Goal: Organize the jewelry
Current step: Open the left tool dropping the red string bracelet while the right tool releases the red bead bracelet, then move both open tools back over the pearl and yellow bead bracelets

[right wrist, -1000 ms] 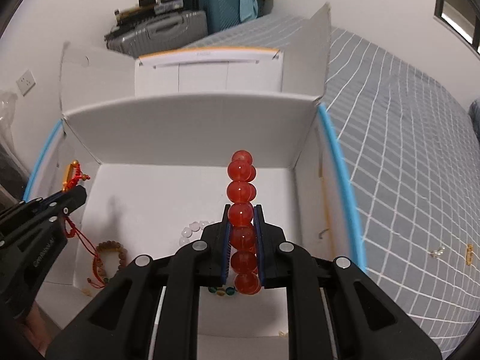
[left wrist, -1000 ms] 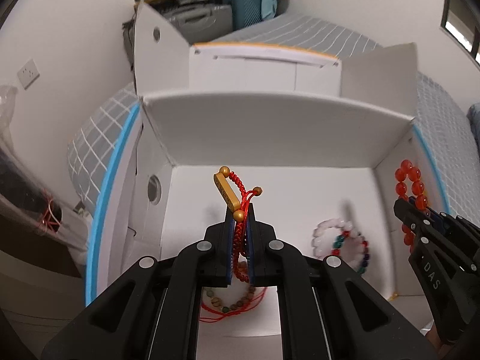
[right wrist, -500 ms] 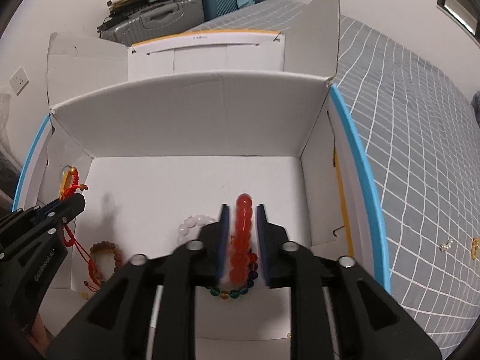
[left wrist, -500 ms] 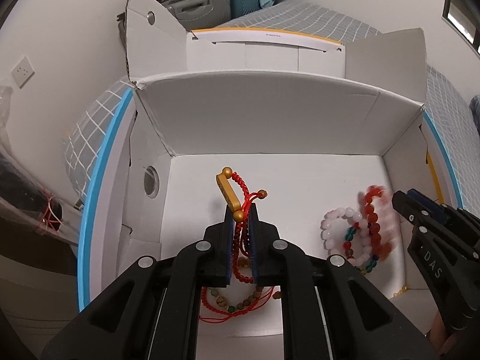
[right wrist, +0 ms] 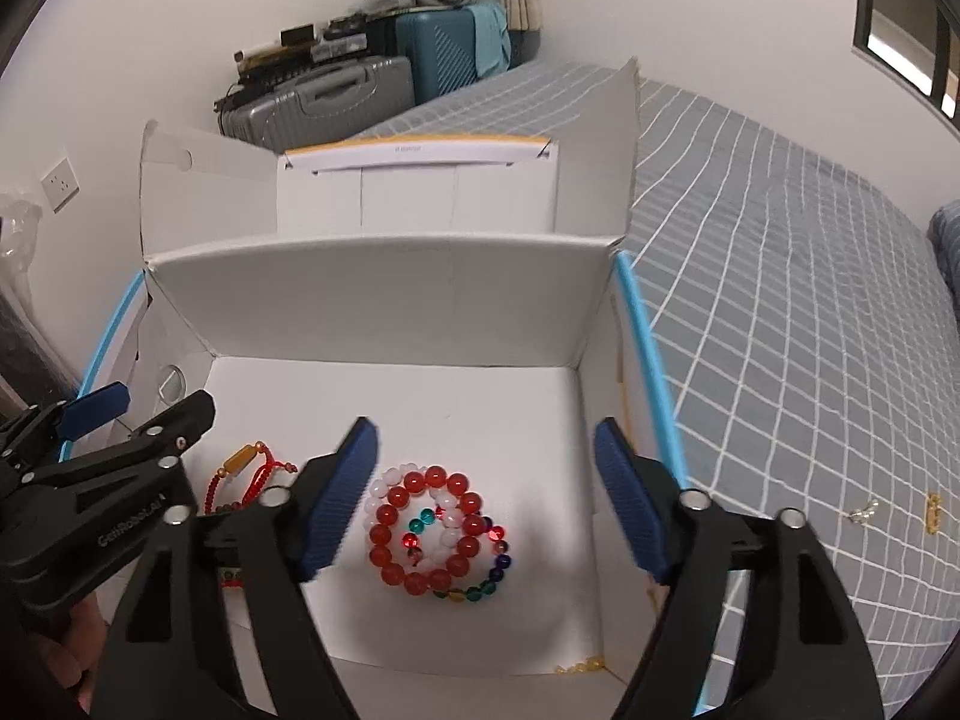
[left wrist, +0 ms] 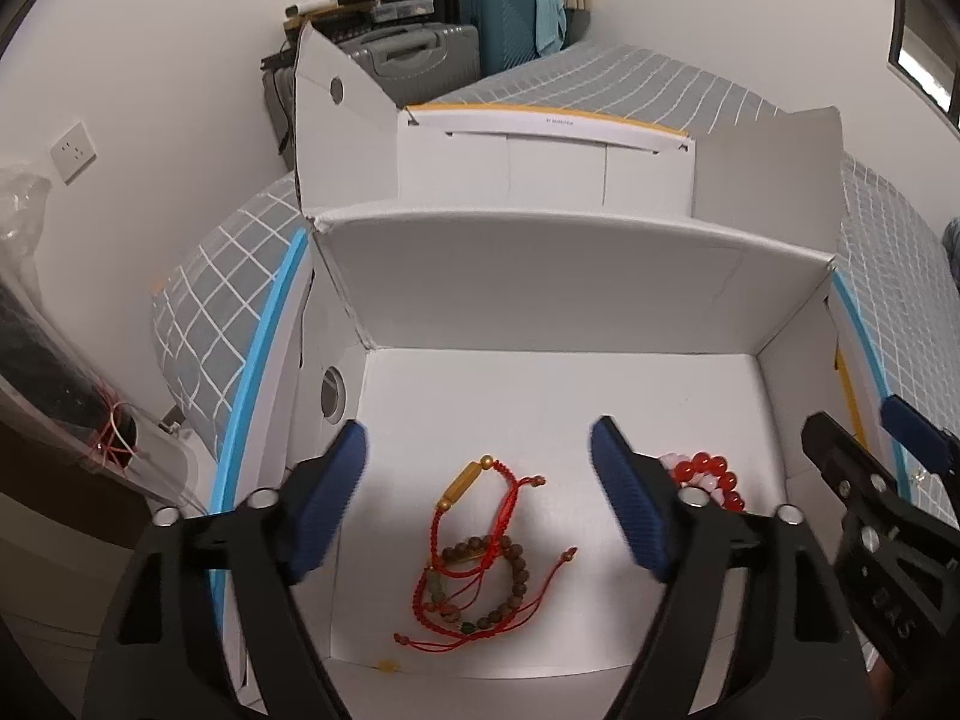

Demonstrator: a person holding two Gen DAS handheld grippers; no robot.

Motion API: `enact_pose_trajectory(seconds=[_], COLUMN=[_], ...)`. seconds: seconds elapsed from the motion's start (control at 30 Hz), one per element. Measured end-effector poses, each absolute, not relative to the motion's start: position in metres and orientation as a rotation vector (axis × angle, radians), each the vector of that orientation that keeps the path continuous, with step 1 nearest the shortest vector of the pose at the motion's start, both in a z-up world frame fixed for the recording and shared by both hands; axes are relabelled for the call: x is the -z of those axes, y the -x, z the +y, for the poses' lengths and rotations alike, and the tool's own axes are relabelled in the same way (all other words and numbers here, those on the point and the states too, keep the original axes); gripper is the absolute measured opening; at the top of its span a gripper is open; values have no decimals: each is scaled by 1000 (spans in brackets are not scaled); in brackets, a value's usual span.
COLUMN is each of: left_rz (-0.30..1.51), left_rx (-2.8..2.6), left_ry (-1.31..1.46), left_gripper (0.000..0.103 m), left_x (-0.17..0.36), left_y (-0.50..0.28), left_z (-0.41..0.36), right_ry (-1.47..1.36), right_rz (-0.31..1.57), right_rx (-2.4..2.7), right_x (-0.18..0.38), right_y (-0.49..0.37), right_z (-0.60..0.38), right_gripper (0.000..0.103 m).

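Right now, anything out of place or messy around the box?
Yes. Two small pieces, a silvery one and a gold one, lie on the grey bedspread outside the white box. Inside, the red cord bracelet is tangled over the brown bead bracelet.

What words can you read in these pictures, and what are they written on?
"GenRobot.AI", as best it reads: on the side of the left tool.
Small dark print on the white box flap, below the yellow strip: too small to read.
Raised letters on the right tool: too blurred to read.
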State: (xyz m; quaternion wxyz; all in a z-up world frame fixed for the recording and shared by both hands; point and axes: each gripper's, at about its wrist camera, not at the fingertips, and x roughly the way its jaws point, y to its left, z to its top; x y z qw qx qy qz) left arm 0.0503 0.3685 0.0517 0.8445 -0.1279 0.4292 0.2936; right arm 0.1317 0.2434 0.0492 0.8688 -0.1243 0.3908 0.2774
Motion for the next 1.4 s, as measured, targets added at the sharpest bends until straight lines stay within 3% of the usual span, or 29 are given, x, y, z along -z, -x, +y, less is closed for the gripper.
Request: enact_pose_trajectory(seconds=[0.2, 0.3, 0.93, 1.4], left_rz=[867, 842, 776, 865], left_rx=[-594, -571, -276, -41], left_ry=[230, 197, 96, -3], left_gripper=[95, 97, 97, 97], left_x=[-64, -70, -91, -23], left_y=[-58, -63, -126, -209], left_z=[342, 322, 147, 12], right_ry=[248, 242, 183, 74], right_rz=[758, 737, 730, 877], right_rx=[-517, -483, -208, -13], right_x=[-65, -71, -81, -27], right_y=[-133, -137, -178, -239], right_z=[212, 190, -7, -153], right_gripper=[91, 95, 95, 95])
